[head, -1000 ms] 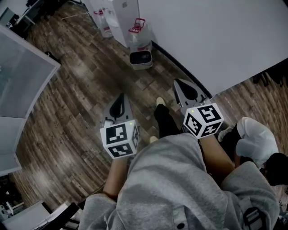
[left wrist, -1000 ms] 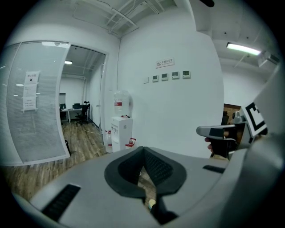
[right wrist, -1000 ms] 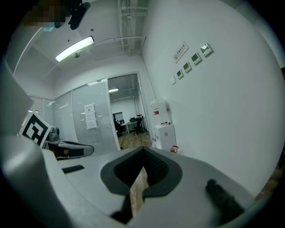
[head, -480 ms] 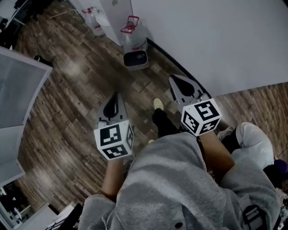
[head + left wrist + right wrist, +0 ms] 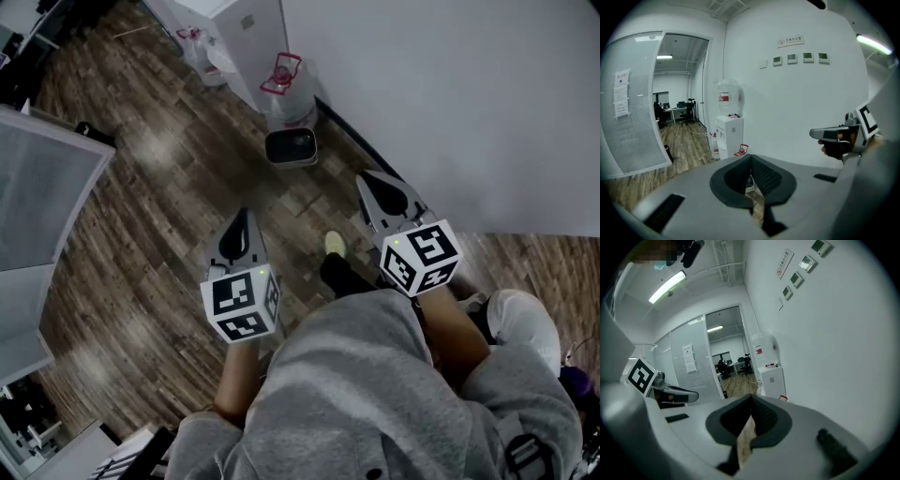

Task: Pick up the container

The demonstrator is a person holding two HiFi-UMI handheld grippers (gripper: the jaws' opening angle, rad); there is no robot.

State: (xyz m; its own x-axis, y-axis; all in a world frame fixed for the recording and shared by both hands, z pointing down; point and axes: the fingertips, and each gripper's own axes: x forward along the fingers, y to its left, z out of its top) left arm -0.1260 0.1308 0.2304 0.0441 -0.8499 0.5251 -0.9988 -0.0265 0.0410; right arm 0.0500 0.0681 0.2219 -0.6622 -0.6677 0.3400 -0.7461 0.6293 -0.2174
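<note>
The container [image 5: 291,147] is a small white tub with a dark inside. It stands on the wood floor against the white wall, ahead of both grippers. My left gripper [image 5: 242,221] [image 5: 750,159] is held over the floor, short of the container and to its left; its jaws are shut with nothing in them. My right gripper [image 5: 371,182] [image 5: 751,399] hangs close to the wall, to the right of the container, also shut and empty. Each gripper shows in the other's view: the right gripper [image 5: 834,136] and the left gripper [image 5: 670,392].
A clear water bottle with a red handle [image 5: 284,80] stands just behind the container, beside a white water dispenser [image 5: 248,28] [image 5: 729,136]. A glass partition [image 5: 47,187] runs along the left. The white wall [image 5: 450,94] closes off the right. My shoe [image 5: 335,244] is on the floor between the grippers.
The head view has shifted a little, so the container sits slightly lower in the picture. Both grippers stay shut and level in front of my body.
</note>
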